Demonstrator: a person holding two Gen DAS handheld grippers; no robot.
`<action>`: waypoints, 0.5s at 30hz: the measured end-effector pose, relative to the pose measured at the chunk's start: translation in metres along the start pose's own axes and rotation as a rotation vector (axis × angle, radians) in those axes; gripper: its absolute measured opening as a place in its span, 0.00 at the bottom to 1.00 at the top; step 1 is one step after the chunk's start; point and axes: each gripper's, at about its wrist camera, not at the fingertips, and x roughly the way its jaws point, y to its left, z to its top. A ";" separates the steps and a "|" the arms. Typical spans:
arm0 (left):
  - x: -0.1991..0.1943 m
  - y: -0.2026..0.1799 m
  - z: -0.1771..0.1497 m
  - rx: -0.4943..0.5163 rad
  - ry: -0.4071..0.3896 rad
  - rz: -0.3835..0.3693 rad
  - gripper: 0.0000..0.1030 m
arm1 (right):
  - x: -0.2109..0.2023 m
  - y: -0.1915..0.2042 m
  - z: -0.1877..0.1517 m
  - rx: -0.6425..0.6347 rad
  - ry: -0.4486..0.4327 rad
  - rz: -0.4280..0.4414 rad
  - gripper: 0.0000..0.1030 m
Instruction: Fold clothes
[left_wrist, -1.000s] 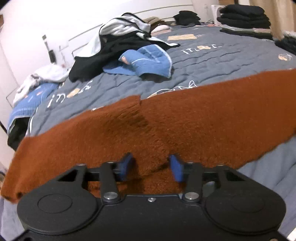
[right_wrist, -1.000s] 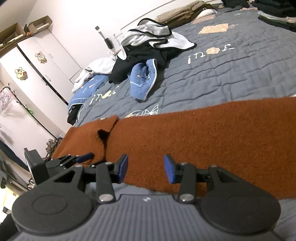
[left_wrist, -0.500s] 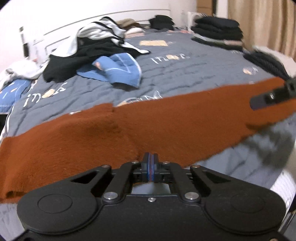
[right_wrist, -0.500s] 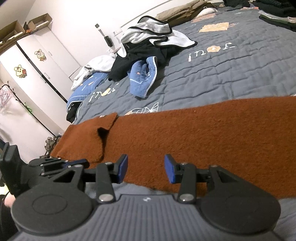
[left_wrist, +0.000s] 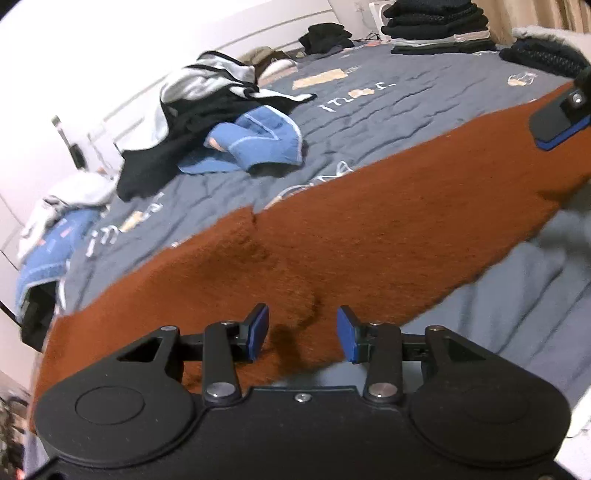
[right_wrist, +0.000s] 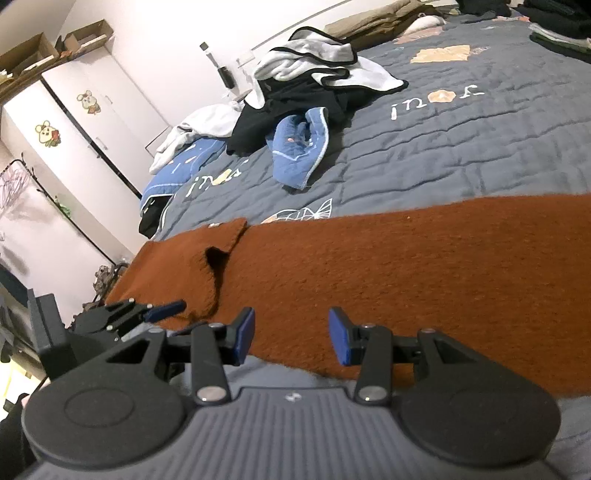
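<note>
Left wrist view is showing the left tool hovering over the near edge of the rust-brown knitted garment, which is lying stretched in a long band across the grey quilted bed. Its jaws have just been opening and are standing partly apart, with a small raised pucker of the brown knit lying between them but no pad pressing on it. The right tool is sitting at the same near edge, further along the band, its jaws partly apart and gripping nothing, brown cloth lying flat beneath them. There are two tools and one brown garment. Beyond it are lying one heap of black and white clothes, one blue quilted piece and one stack of folded dark clothes. The brown garment is looking fuzzy and thick, with one folded flap near its left end.
</note>
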 end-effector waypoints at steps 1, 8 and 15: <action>0.002 0.000 0.000 0.001 0.000 0.013 0.40 | 0.000 0.000 0.000 0.000 0.003 0.001 0.42; 0.019 -0.014 -0.005 0.115 -0.011 0.095 0.32 | 0.003 0.000 -0.001 0.002 0.021 -0.003 0.43; 0.011 0.003 0.000 0.018 -0.020 0.052 0.07 | 0.000 -0.002 -0.001 0.017 0.014 -0.002 0.43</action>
